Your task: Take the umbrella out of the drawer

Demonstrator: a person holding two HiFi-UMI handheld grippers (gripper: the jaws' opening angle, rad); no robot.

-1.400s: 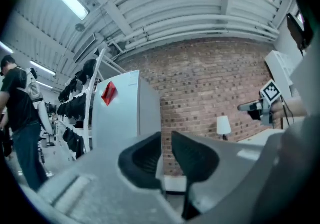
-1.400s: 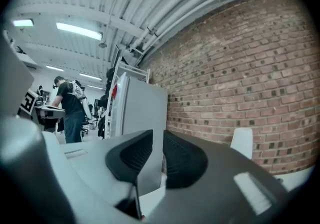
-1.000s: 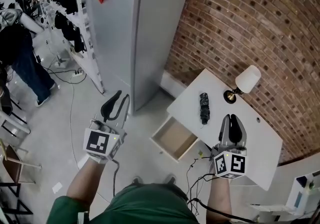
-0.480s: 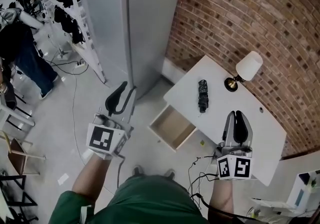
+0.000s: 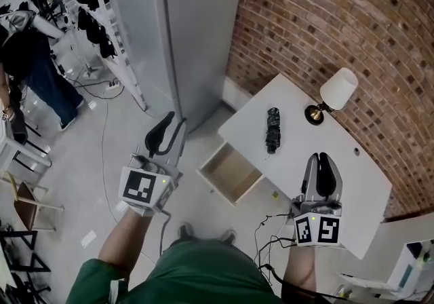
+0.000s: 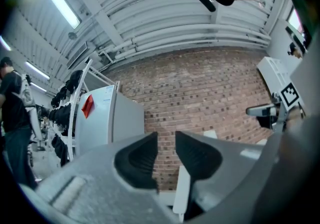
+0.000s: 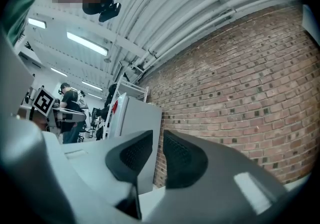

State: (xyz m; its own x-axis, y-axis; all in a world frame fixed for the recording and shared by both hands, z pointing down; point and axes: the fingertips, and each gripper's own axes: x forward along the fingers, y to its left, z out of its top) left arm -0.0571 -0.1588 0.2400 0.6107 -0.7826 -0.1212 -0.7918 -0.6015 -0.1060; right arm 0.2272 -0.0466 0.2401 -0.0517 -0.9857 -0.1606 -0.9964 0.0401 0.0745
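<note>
A black folded umbrella (image 5: 272, 129) lies on the white table (image 5: 352, 180), apart from both grippers. Below the table's near-left edge the drawer (image 5: 230, 172) stands pulled out, and what shows of its inside is bare. My left gripper (image 5: 171, 126) hovers over the floor left of the drawer. Its jaws have just been opening and hold nothing; in the left gripper view (image 6: 166, 140) brick wall shows through the gap. My right gripper (image 5: 319, 160) hangs over the table's near part, right of the umbrella. In the right gripper view (image 7: 158, 140) its jaws stand a narrow slit apart, with nothing in between.
A lamp (image 5: 333, 94) with a white shade stands on the table by the brick wall (image 5: 325, 17). A tall grey cabinet (image 5: 183, 31) rises behind the drawer. A person (image 5: 30, 65) stands far left by clothes racks (image 5: 88, 17). Cables (image 5: 102, 153) trail across the floor.
In the head view both grippers have drifted slightly right and the grey cabinet has come nearer. The left jaws stand a little wider. The umbrella and drawer have not moved on the table.
</note>
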